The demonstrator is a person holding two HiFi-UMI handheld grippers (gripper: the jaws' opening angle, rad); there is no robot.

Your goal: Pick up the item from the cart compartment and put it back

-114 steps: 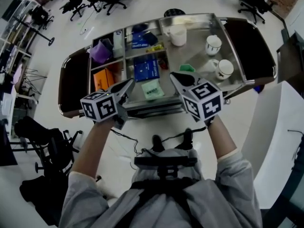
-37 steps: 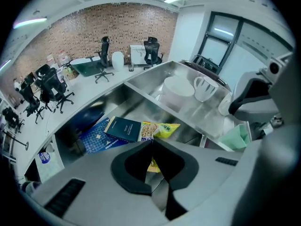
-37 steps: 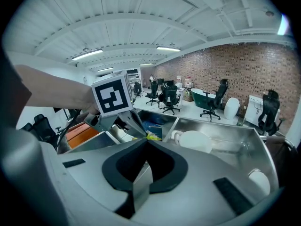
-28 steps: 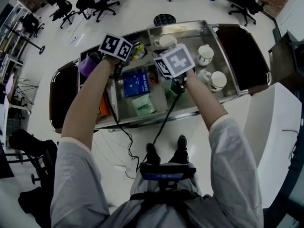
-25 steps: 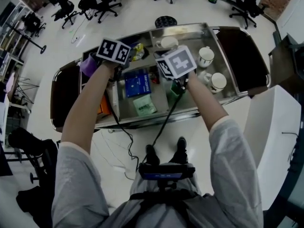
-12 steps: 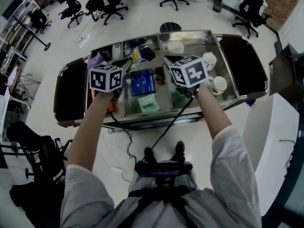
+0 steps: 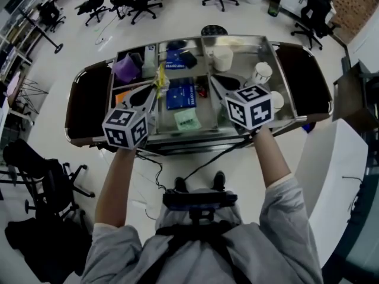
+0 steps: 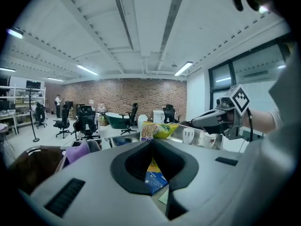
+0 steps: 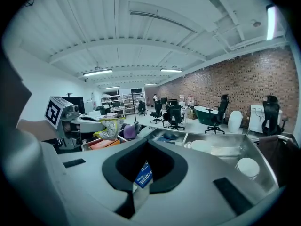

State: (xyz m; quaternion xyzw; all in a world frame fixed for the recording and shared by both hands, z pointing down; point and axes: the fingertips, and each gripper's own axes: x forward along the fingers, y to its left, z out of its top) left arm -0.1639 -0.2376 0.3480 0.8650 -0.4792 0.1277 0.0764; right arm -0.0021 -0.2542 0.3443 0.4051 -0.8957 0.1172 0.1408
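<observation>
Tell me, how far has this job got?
Pickup looks done: the left gripper is shut on a yellow packet, held above the cart. The right gripper is shut and empty. Left: putting the packet back in its compartment.

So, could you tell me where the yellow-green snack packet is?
Head view, left of centre: the yellow-green snack packet sits in the left tongs, over the steel cart.

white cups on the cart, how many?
3: a large cup at the back, a mug right of it, another mug nearer, partly hidden by the right gripper. More could be hidden.
</observation>
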